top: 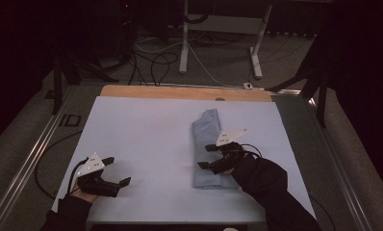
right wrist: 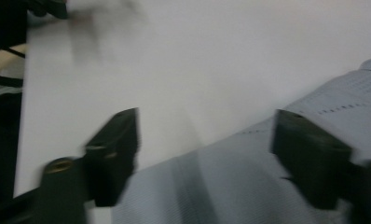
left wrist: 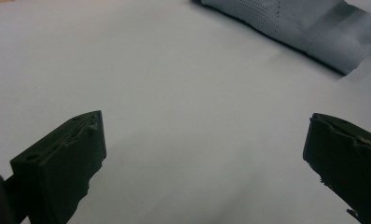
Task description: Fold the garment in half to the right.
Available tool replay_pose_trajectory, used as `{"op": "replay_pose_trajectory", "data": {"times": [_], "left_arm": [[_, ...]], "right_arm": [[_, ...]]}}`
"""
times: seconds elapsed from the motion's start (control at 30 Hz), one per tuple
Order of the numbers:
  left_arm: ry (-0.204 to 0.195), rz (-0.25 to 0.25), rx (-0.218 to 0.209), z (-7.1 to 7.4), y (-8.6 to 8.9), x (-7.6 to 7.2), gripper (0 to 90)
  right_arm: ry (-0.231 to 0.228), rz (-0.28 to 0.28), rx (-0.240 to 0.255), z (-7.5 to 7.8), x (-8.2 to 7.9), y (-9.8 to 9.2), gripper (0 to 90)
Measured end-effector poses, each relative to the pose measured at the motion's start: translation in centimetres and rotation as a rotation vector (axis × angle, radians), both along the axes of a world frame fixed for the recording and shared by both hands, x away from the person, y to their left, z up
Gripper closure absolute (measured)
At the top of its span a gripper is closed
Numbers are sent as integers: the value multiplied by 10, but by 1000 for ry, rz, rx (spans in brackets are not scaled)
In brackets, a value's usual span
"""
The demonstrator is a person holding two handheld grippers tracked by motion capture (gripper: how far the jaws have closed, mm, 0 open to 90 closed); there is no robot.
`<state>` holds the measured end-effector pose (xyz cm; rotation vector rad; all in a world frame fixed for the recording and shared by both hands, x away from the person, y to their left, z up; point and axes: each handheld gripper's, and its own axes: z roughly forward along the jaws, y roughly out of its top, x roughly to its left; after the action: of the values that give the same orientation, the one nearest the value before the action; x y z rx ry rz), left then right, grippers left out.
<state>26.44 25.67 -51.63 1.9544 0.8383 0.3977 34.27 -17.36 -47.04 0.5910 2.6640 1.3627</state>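
A folded light blue-grey cloth [top: 206, 144] lies lengthwise on the white sheet [top: 146, 130], right of centre. My right gripper [top: 203, 156] hovers over the cloth's near half, jaws open and nothing between them. In the right gripper view [right wrist: 204, 144] the cloth [right wrist: 267, 186] passes under the spread jaws, slightly blurred. My left gripper [top: 120, 170] rests near the front left corner of the sheet, open and empty. Bare white sheet lies between its jaws in the left gripper view [left wrist: 202, 154], with the cloth [left wrist: 305, 32] far off at the top right.
A wooden table edge [top: 180, 91] shows beyond the sheet. Metal rails [top: 31, 159] run along both sides. Cables [top: 156, 57] and the legs of a stand [top: 184, 43] are on the dark floor behind the table.
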Motion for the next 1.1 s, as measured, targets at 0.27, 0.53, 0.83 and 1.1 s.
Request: {"op": "replay_pose_trajectory", "data": {"times": [0.27,0.53,0.83,1.1], "left_arm": [[2,-2,-1,1,1,0,4],[-3,-3,-2,1,2,-1,4],[2,-5,-3,1,2,-1,4],[1,-5,-4,2,2,-1,4]], "right_arm": [[-17,-17,8,7,4,-3,88],[-48,-55,48,10,3,-18,88],[-56,-119,48,0,0,-45,88],[-45,-177,46,-14,-8,-69,89]]}}
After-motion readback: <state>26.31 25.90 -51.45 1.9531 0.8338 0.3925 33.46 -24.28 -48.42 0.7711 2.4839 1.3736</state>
